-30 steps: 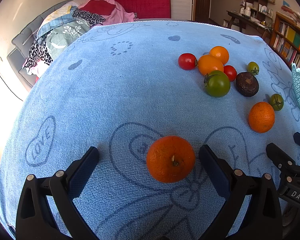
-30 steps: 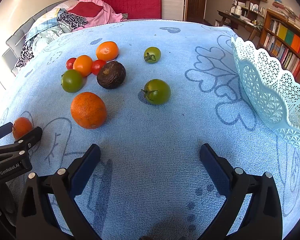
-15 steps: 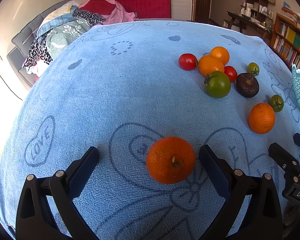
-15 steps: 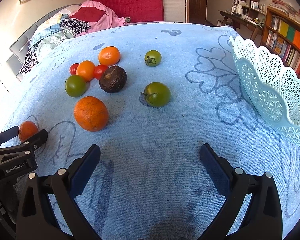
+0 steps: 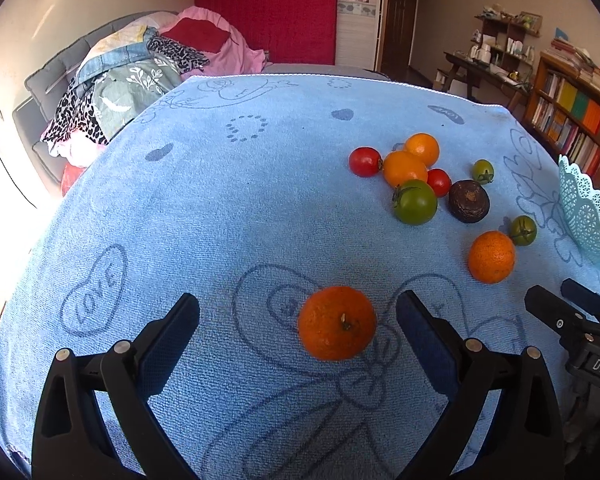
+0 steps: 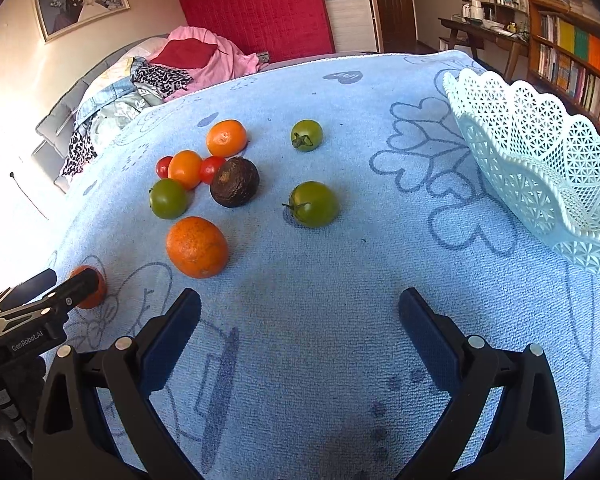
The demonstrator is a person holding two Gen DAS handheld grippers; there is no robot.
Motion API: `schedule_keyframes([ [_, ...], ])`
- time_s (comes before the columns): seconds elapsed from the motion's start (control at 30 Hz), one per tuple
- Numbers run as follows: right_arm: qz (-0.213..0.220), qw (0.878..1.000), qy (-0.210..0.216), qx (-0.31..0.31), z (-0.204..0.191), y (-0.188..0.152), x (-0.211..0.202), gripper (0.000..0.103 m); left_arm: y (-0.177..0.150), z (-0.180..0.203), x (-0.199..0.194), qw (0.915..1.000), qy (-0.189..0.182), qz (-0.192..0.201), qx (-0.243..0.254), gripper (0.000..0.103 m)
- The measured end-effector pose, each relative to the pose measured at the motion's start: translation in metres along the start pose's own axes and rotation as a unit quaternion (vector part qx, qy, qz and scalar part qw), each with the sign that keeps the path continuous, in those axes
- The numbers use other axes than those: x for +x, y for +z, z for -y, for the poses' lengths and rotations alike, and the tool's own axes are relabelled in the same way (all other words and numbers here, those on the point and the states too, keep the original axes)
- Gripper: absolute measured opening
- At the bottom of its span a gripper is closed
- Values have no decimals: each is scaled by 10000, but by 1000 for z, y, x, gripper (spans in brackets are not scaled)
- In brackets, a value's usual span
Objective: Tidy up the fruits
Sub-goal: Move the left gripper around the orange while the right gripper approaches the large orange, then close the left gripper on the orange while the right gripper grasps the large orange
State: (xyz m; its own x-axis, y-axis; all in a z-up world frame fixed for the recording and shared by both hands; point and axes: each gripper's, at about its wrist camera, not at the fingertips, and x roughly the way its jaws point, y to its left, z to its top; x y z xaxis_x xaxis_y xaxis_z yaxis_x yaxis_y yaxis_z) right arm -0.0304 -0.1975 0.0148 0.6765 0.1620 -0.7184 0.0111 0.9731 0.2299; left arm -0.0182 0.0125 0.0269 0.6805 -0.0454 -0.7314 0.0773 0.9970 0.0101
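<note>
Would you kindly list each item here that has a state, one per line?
left gripper: open, straddling the nearest orange, not touching.
right gripper: open, holding nothing.
basket: tilted, no fruit visible inside.
dark fruit: lying loose on the towel.

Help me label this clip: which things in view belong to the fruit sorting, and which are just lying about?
Job:
orange between the open left gripper
second orange
green tomatoes
dark avocado
lace basket
open right gripper

Lying about:
clothes pile
bookshelf
framed photo
</note>
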Motion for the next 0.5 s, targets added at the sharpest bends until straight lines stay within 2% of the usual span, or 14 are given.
schedule_keyframes([
  [0.07,64,10000,21,-25,-1,-1,-3,101,-2,2,-6,9999,21,88,64,97],
  [0.23,155,9998,109,11,0,-1,-9,100,-6,2,-3,9999,-97,-101,65,81],
  [0.33,184,9997,140,17,0,-1,-12,100,-6,0,0,9997,-170,-168,21,80],
  [0.5,206,9996,200,-56,-3,0,-14,93,-8,6,2,9995,-217,-210,133,70],
])
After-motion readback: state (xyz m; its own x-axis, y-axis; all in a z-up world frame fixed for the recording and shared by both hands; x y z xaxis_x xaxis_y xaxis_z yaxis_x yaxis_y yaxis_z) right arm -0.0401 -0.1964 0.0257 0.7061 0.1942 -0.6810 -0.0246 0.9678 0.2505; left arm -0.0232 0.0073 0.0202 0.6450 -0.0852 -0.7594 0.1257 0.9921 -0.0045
